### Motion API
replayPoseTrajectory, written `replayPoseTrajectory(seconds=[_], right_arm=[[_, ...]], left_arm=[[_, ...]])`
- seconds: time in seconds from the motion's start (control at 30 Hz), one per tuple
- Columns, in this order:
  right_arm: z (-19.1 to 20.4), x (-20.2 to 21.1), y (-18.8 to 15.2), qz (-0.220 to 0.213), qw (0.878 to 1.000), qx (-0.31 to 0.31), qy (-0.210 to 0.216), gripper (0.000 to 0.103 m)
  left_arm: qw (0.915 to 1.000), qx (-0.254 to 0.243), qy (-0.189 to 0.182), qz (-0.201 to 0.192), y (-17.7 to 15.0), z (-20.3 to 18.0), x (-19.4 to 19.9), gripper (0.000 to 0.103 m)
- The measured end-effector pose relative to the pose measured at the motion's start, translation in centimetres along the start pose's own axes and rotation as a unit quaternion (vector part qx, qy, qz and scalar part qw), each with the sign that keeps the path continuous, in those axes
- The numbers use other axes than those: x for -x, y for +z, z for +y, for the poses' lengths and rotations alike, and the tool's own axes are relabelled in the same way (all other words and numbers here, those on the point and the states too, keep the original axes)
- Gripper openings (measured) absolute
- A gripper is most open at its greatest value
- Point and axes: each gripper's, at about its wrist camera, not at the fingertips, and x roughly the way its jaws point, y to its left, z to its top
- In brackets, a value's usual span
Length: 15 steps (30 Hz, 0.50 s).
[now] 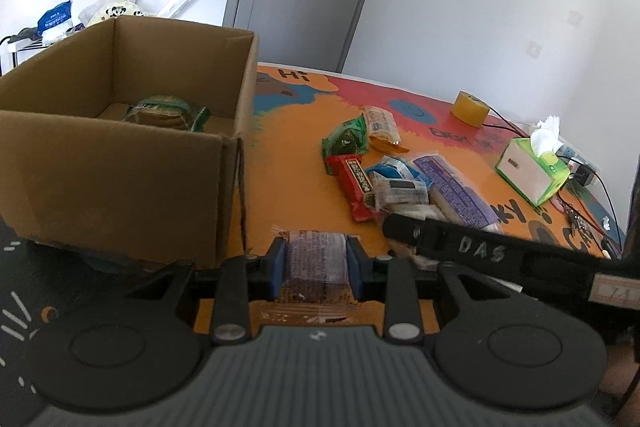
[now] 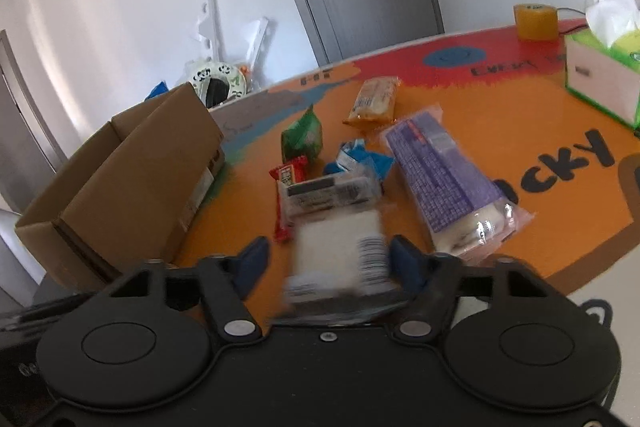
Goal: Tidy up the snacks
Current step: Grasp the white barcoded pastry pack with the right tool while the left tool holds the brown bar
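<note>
Left gripper [image 1: 316,267]: jaws clamped on a clear-wrapped purple-printed snack pack [image 1: 316,263], both blue pads pressed to its sides, held above the orange table mat [image 1: 288,187] just beside the near corner of the cardboard box [image 1: 120,179]. Cardboard box: open-topped, at the mat's left end, holding one green-wrapped biscuit pack [image 1: 166,113]. Right gripper [image 2: 326,259]: blue pads set around a white barcoded packet [image 2: 340,251], right pad at the packet's edge, left pad standing off with a gap; motion blur left it unclear whether the packet was gripped. Loose snacks on the mat, clustered mid-table: green packet [image 2: 302,139], yellow packet [image 2: 374,101], red bar [image 2: 288,199], blue-and-white packet [image 2: 360,159], clear pack with a black label [image 2: 332,193] lying across the red bar, large purple pack [image 2: 444,179]. Further items at the far right: roll of yellow tape [image 2: 535,21], green tissue box [image 2: 600,79].
</note>
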Motion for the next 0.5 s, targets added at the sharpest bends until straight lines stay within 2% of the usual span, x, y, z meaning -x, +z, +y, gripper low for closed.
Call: replayPoseTrajectory(seconds=[0.03, 0.07, 0.2, 0.5], right_arm=[[0.0, 0.1, -0.1, 0.003, 1.000, 0.004, -0.001, 0.051], [0.0, 0.4, -0.2, 0.003, 1.000, 0.005, 0.001, 0.049], [-0.5, 1.5, -0.6, 0.003, 1.000, -0.004, 0.006, 0.046], [-1.3, 3.9, -1.8, -0.002, 1.000, -0.014, -0.016, 0.045]], left_arm=[[1.0000, 0.000, 0.000, 0.000, 0.0, 0.0, 0.1, 0.030], [1.0000, -0.001, 0.000, -0.001, -0.1, 0.1, 0.1, 0.030], [1.0000, 0.000, -0.003, -0.001, -0.3, 0.0, 0.4, 0.030], [0.9999, -0.003, -0.011, -0.001, -0.9, 0.1, 1.2, 0.030]])
